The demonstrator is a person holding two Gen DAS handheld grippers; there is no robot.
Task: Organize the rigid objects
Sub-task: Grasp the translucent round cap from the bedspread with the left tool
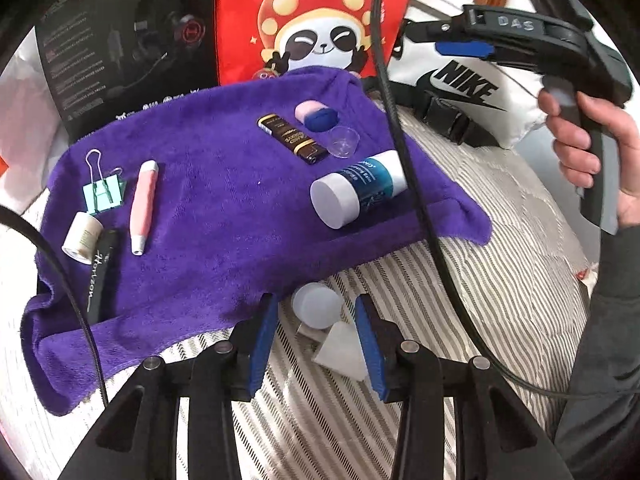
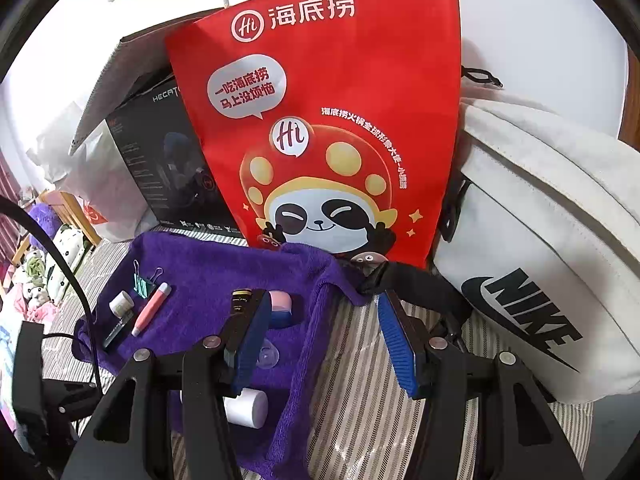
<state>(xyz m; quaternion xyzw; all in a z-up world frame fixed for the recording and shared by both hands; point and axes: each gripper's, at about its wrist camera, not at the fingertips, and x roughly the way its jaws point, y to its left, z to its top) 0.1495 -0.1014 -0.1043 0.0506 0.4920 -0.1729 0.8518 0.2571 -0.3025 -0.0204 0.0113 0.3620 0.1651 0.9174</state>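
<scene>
A purple towel (image 1: 208,216) lies on the striped bedding and carries several small items. On it are a teal binder clip (image 1: 104,196), a white spool (image 1: 82,238), a black pen (image 1: 100,276), a pink tube (image 1: 143,206), a brown lighter (image 1: 294,142), a pink-and-blue piece (image 1: 316,114), a clear cup (image 1: 343,142) and a blue-and-white tube (image 1: 358,192). My left gripper (image 1: 316,306) is open just above a white round cap (image 1: 318,312) and a white wedge (image 1: 340,350) off the towel. My right gripper (image 2: 322,310) is open and empty over the towel's (image 2: 208,280) right edge.
A red panda bag (image 2: 320,120), a black headset box (image 2: 168,160) and a white Nike bag (image 2: 540,260) stand behind the towel. A black cable (image 1: 404,152) hangs across the towel's right side. A hand (image 1: 580,140) holds the right gripper's handle.
</scene>
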